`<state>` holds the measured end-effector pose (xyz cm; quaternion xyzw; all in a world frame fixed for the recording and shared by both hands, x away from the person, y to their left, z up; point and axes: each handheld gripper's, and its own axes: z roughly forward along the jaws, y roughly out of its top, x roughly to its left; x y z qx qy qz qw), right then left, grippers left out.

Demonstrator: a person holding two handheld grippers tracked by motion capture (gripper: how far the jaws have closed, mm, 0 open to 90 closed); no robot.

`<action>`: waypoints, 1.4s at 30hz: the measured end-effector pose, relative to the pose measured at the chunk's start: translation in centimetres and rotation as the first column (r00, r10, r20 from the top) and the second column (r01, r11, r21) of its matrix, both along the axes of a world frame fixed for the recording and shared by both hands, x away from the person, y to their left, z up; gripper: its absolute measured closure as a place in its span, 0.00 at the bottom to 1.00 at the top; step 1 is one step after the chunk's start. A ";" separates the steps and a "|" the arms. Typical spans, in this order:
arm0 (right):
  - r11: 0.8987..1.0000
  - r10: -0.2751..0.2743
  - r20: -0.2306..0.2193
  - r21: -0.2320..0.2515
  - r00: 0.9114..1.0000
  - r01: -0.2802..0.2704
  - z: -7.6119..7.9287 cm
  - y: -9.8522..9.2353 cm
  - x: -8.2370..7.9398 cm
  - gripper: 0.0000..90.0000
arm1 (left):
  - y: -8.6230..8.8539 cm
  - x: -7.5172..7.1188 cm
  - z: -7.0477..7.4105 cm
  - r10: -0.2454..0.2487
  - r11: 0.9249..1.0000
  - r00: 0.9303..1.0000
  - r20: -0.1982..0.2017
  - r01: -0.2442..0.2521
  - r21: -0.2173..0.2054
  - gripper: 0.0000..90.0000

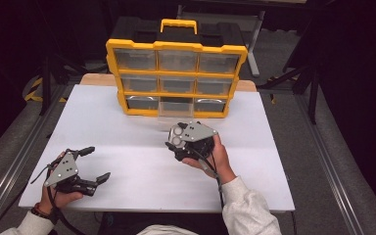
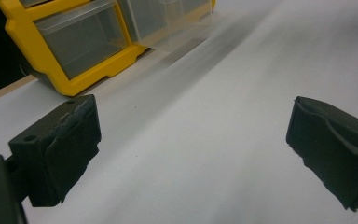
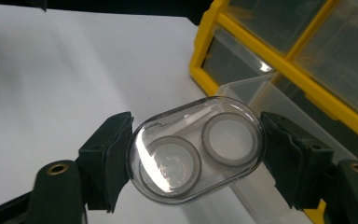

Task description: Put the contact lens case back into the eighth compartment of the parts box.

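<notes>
The desk (image 1: 127,147) is wide, white and mostly bare. At its far edge stands a yellow organizer (image 1: 176,78) with nine clear drawers in three rows. The middle drawer (image 1: 175,108) of the bottom row is pulled out toward the person.

The right gripper (image 1: 178,139) hangs just in front of this open drawer. Its jaws pinch a small clear case (image 3: 196,149) by its two short ends, and the case holds two round rings side by side; they may be lenses, but the picture is too soft to be sure. In the high view the case shows as a pale oval at the gripper's front, above the desk and not yet inside the drawer.

Probably the step in hand is to put the case into the open drawer. To do it well, the hand should bring the case over the drawer mouth, keep it level, lower it between the walls and only then loosen the jaws, because the smooth plastic can slip.

The left gripper (image 1: 94,164) rests near the front left corner, well apart, with jaws spread wide and nothing between them. Nothing lies in the path; the drawer's front wall is the only thing to clear.
</notes>
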<state>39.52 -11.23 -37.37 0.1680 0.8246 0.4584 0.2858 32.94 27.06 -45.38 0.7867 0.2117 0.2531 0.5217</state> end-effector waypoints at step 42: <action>0.962 -0.269 -0.020 -0.054 0.963 0.268 0.8 0.1 9.9 0.32 | 0.4 -0.2 -0.1 -0.009 1.000 1.000 -0.012 0.008 -0.018 0.05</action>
